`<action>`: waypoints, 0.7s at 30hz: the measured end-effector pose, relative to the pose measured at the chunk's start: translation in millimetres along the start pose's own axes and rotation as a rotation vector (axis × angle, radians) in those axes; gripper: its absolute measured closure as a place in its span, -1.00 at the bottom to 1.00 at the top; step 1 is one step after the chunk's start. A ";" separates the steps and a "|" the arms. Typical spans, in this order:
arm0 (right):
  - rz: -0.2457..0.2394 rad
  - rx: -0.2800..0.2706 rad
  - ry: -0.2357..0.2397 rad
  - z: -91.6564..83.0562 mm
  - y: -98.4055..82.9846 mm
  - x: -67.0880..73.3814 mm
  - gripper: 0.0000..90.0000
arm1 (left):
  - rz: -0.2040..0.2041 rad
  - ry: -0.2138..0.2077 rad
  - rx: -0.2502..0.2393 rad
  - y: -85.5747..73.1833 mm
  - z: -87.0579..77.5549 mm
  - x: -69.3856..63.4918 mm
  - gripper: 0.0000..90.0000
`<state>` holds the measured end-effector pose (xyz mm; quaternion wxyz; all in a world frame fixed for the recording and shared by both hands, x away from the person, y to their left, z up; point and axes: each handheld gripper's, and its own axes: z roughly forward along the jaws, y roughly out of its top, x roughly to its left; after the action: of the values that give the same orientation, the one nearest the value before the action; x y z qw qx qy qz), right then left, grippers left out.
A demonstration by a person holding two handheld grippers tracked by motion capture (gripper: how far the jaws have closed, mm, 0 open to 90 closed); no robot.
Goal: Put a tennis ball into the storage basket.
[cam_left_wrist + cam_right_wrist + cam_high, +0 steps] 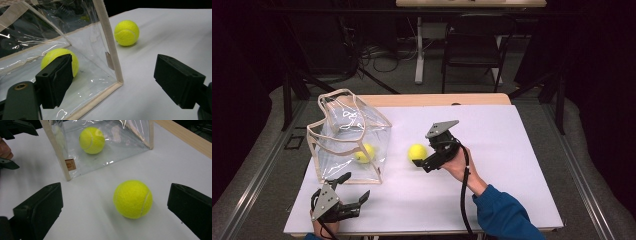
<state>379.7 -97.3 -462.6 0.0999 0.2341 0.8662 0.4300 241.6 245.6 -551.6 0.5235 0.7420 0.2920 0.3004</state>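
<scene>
A clear plastic bag [348,131] with beige trim stands open on the left of the white table [502,165]. One yellow tennis ball [364,153] lies inside it, also seen through the bag wall [60,58] [92,140]. A second tennis ball [417,151] [133,199] [126,32] rests on the table right of the bag. My right gripper [428,152] [112,216] is open, its jaws on either side of this ball without touching it. My left gripper [357,186] [117,83] is open near the front edge, facing the bag's front corner [119,82].
The bag carries a small brown label [69,164] on its corner trim. A wooden strip [437,99] runs along the table's far edge. Beyond it stand a dark chair [472,47] and a table leg [419,50] on the floor.
</scene>
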 end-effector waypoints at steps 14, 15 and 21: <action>0.028 0.028 -0.050 2.8 -21.1 -9.6 -1.00 | -0.001 0.003 0.001 -0.7 0.8 -0.2 -0.65; 0.033 0.031 -0.050 3.4 -22.7 -10.7 -1.00 | -0.001 0.003 0.002 -0.8 0.5 -0.3 -0.65; 0.046 0.049 -0.065 8.5 -30.5 -14.3 -1.00 | 0.003 0.003 0.004 -0.4 0.5 -0.5 -0.65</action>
<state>385.6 -114.3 -492.3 0.1121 0.2702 0.8672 0.4029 241.6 245.1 -552.3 0.5212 0.7428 0.2923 0.3019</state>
